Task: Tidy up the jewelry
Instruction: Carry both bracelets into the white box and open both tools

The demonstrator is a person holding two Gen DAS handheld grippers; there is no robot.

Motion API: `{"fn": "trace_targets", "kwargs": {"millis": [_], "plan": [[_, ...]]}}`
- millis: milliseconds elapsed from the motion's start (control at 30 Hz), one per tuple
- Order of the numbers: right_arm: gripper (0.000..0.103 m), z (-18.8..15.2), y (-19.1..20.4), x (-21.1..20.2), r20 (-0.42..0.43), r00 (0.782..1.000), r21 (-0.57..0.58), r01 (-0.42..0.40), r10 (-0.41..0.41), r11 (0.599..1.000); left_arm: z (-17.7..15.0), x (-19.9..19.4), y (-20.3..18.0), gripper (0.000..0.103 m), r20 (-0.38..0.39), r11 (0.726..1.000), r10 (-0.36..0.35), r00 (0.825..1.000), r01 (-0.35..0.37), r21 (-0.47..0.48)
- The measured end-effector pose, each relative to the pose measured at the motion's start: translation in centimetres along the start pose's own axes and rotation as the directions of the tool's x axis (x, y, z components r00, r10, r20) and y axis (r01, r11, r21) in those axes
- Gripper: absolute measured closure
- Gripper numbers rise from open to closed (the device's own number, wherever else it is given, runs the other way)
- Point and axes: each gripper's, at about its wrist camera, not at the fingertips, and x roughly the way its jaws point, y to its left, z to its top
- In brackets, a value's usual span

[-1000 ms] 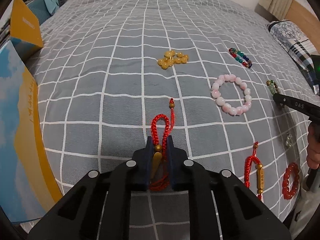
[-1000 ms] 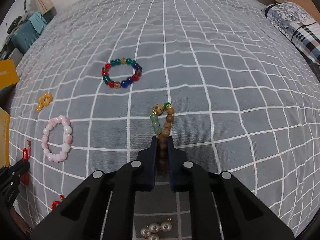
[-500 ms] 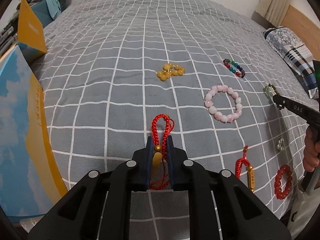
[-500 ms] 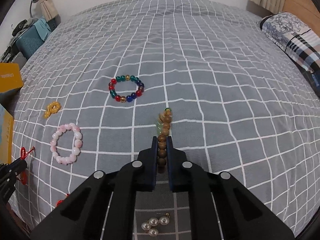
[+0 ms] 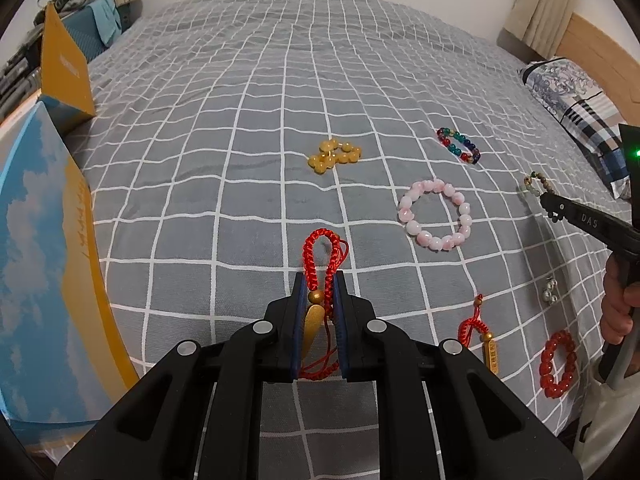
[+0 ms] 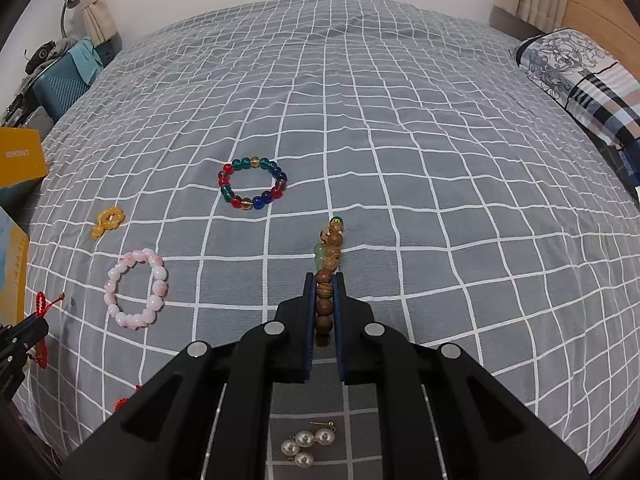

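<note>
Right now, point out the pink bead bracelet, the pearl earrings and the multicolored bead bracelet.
pink bead bracelet [image 6: 155, 301]: right wrist view, on a bead at the ring's right side.
pearl earrings [image 6: 305, 439]: right wrist view, on the middle pearl.
multicolored bead bracelet [image 6: 260, 201]: right wrist view, on a blue bead at the near edge.

bedspread [image 6: 400, 160]: matt woven cloth, grey | left gripper [image 5: 319, 292]: matt black plastic, shiny metal screws | red cord bracelet [image 5: 324, 256]: braided cord, glossy gold bead | wooden bead bracelet [image 6: 328, 276]: grained wood | pearl earrings [image 6: 306, 442] at 6 o'clock: glossy | pink bead bracelet [image 5: 434, 214]: smooth, polished
</note>
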Motion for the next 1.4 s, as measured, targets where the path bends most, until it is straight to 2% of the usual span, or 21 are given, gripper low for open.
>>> {"fn": "trace_targets", "kwargs": {"millis": [400,567,700,800,1033,1200,1400], "plan": [[0.096,0.6,1.2,-3.4,0.052,0.999,0.002,0.003,-0.004,1.0,1.1,-2.7,0.4,0.091,0.034,1.0,0.015,0.999,-0.015,-0.028],[0.096,1.6,3.3,-6.5,0.09,0.996,-0.003,-0.024,0.024,1.0,2.4,-6.4,0.8,0.091,0.076,0.999,-0.004,0.997,0.007,-0.038],[0.096,2.6,6.6,-9.4,0.12,0.991,-0.038,-0.051,0.055,0.998,3.5,-10.1,1.8,0.091,0.112,0.998,-0.021,0.993,0.027,-0.053],[0.096,3.2,9.8,-11.6,0.143,0.985,-0.068,-0.087,0.096,0.994,4.0,-12.5,3.3,0.091,0.132,0.997,-0.017,0.991,0.027,-0.07],[0.096,3.4,19.9,-15.3,0.166,0.964,-0.195,-0.177,0.21,0.965,3.2,-17.3,10.0,0.09,0.168,0.982,0.119,0.979,-0.091,-0.165],[0.096,1.5,28.8,-16.6,0.137,0.946,-0.32,-0.239,0.294,0.917,0.9,-18.8,15.5,0.09,0.156,0.958,0.194,0.969,-0.153,-0.244],[0.096,-2.2,38.3,-16.7,0.059,0.928,-0.448,-0.305,0.368,0.84,-2.5,-19.2,22.4,0.09,0.097,0.916,0.259,0.961,-0.212,-0.342]]}}
